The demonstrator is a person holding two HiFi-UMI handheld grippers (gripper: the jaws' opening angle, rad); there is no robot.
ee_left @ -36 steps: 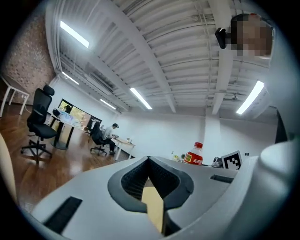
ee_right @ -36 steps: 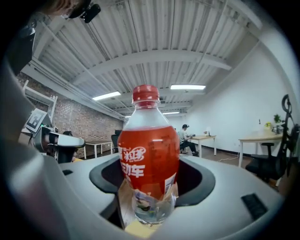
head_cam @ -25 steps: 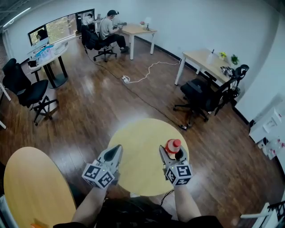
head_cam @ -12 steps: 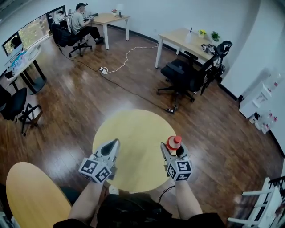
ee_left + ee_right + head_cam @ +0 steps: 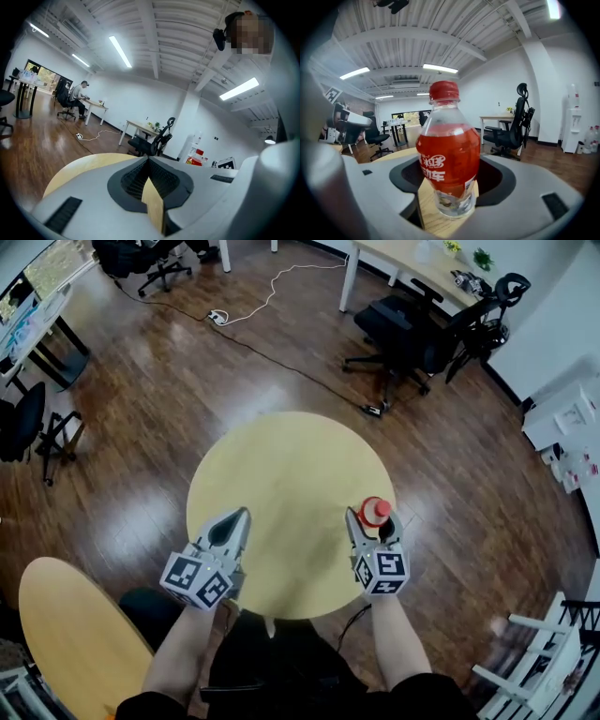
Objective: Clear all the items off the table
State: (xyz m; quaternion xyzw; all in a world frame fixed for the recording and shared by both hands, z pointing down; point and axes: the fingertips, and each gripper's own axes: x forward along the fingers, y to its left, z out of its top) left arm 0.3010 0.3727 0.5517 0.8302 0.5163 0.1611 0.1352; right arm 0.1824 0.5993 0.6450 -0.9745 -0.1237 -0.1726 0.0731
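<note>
A clear bottle of red drink with a red cap [image 5: 375, 512] stands upright at the right edge of the round yellow table [image 5: 281, 484]. My right gripper [image 5: 373, 521] is shut on it, one jaw on each side of its body. In the right gripper view the bottle [image 5: 448, 159] fills the hollow between the jaws of the right gripper [image 5: 450, 161], with table wood under its base. My left gripper [image 5: 239, 514] hovers over the table's near left edge, shut and empty. In the left gripper view the left gripper [image 5: 149, 159] has its jaws pressed together.
A second round yellow table [image 5: 75, 643] lies at the lower left. A black office chair [image 5: 412, 334] stands beyond the table, another [image 5: 23, 427] at the far left. A white cable [image 5: 272, 287] runs across the wood floor. A white chair [image 5: 553, 662] is at the lower right.
The head view has swung downward, so the table sits higher and more central. Both grippers keep their places over the table's near edge, and the bottle stays between the right jaws.
</note>
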